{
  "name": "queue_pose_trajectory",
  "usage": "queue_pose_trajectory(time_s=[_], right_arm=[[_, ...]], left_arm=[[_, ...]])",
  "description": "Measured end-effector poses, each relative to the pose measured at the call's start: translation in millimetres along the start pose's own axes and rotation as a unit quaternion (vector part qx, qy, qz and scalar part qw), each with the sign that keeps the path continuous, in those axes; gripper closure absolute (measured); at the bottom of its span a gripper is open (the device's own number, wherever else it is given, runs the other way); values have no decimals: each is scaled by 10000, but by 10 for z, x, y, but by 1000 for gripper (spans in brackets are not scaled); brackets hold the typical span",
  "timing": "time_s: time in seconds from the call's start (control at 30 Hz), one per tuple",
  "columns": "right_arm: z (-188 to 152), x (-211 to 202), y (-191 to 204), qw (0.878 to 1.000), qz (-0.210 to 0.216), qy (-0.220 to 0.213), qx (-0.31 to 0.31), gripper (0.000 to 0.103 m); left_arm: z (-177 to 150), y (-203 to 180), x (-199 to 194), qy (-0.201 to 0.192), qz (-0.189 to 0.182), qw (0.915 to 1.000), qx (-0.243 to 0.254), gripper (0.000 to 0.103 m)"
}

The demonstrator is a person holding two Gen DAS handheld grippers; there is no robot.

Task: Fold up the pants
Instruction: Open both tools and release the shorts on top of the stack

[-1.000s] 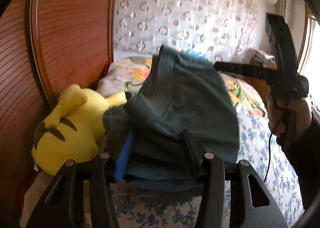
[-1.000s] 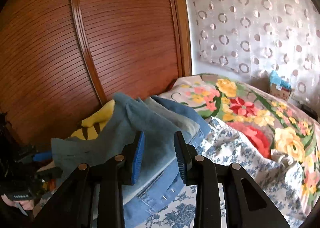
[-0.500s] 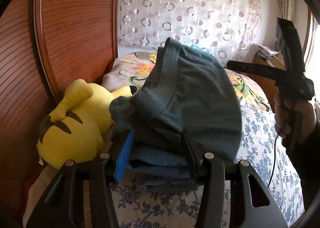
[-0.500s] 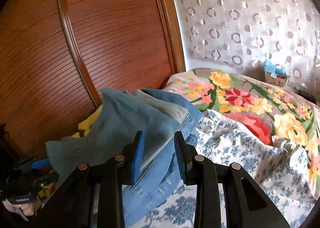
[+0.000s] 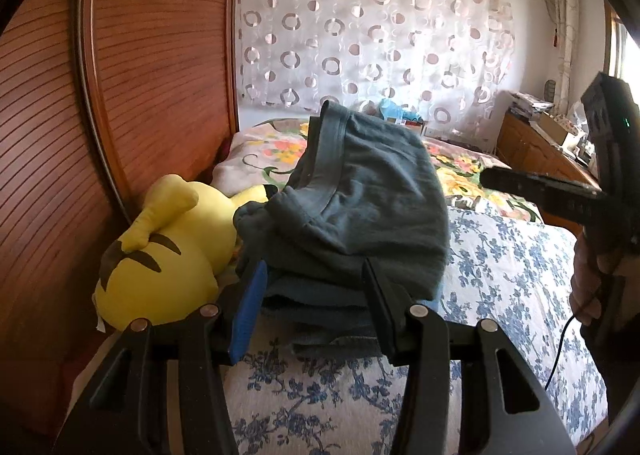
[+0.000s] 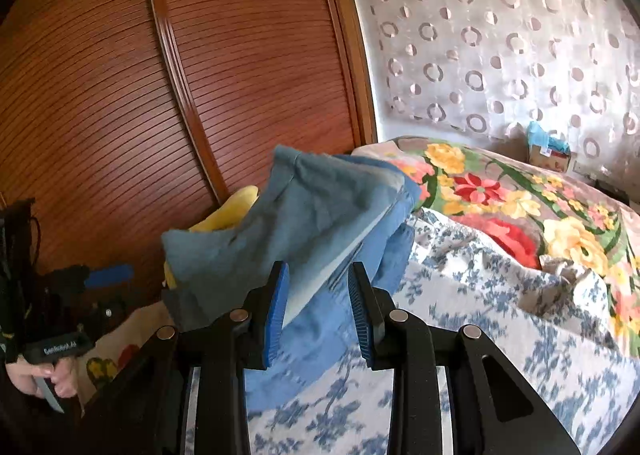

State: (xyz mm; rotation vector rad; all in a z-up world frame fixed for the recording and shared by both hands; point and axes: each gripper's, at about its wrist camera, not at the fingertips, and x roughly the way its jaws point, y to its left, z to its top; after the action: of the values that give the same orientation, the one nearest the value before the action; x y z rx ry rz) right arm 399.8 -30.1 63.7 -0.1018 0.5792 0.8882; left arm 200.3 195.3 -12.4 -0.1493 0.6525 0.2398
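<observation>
A stack of folded clothes lies on the bed, with dark teal pants (image 5: 360, 211) on top of blue jeans (image 6: 320, 319). In the right wrist view the teal pants (image 6: 288, 231) top the pile. My left gripper (image 5: 312, 287) is open, its fingers either side of the stack's near end. My right gripper (image 6: 318, 295) is open at the stack's edge, holding nothing. The right gripper (image 5: 560, 195) also shows at the right of the left wrist view. The left gripper (image 6: 92, 279) shows at the left of the right wrist view.
A yellow plush toy (image 5: 168, 247) lies left of the stack against the wooden headboard (image 5: 140, 75). A blue-flowered sheet (image 5: 500, 275) covers the bed, with a bright floral blanket (image 6: 520, 199) behind. A wooden cabinet (image 5: 532, 151) stands at far right.
Both grippers have drawn back slightly from the stack. The pile has settled lower on the bed. Both grippers stay open.
</observation>
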Motion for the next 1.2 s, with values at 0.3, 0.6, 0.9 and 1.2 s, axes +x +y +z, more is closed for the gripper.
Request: queue_pose_trajectory(time_s=[0.3,0.6,0.9,1.2], right_arm=[[-224,-382,139,9999,-101,-7,82,71],[-452,-771,325,9995,-253,-96,133,71],[-701,-1209,523,9987,-420,-233,158,71],[-971,-1653,665,9973,-593,-368,221,71]], left_arm=[[-88,-64,-234,-130,-39,9999,101,52],[-206,-174,-469,-189,-280,9991,242,76],[-308,-260,-725,-245,-526,9978,313,73],[-409,-418,-1018,-427,-941,9931,551,14]])
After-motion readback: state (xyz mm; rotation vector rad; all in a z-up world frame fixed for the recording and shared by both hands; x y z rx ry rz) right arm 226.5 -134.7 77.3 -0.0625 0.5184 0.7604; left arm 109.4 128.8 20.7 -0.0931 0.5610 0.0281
